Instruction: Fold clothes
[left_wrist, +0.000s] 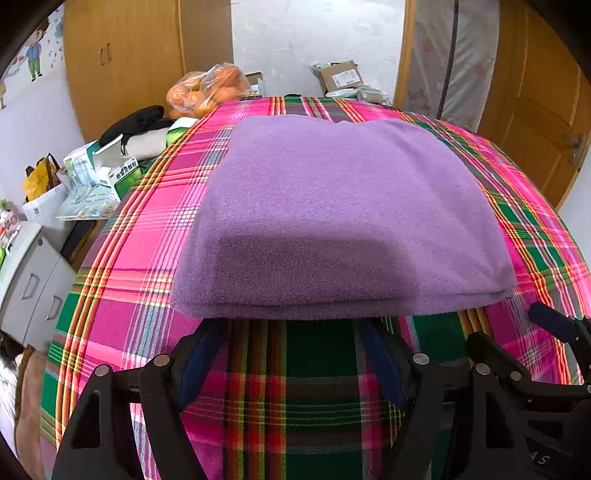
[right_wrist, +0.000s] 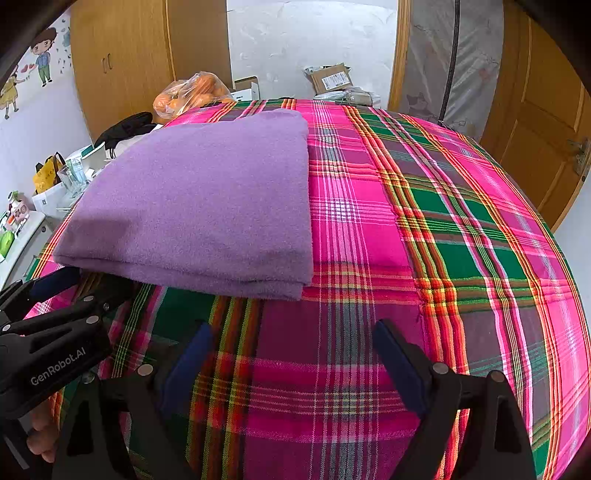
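Note:
A purple garment (left_wrist: 332, 206), folded into a thick rectangle, lies flat on the pink and green plaid bedcover (left_wrist: 295, 398). In the left wrist view my left gripper (left_wrist: 290, 328) is open, its blue-padded fingertips right at the garment's near edge with only plaid between them. The right gripper (left_wrist: 554, 332) shows at the lower right. In the right wrist view the garment (right_wrist: 207, 192) sits upper left and my right gripper (right_wrist: 291, 328) is open over bare bedcover (right_wrist: 424, 221), a little short of the garment's near right corner. The left gripper (right_wrist: 55, 295) reaches under the fold's near left edge.
A bag of oranges (left_wrist: 210, 88) and a cardboard box (left_wrist: 340, 75) sit beyond the bed's far edge. Boxes and bags (left_wrist: 110, 170) crowd the left side above a white cabinet (left_wrist: 29, 273). A wooden door (left_wrist: 535, 110) stands right. A hand (right_wrist: 40, 435) holds the left gripper.

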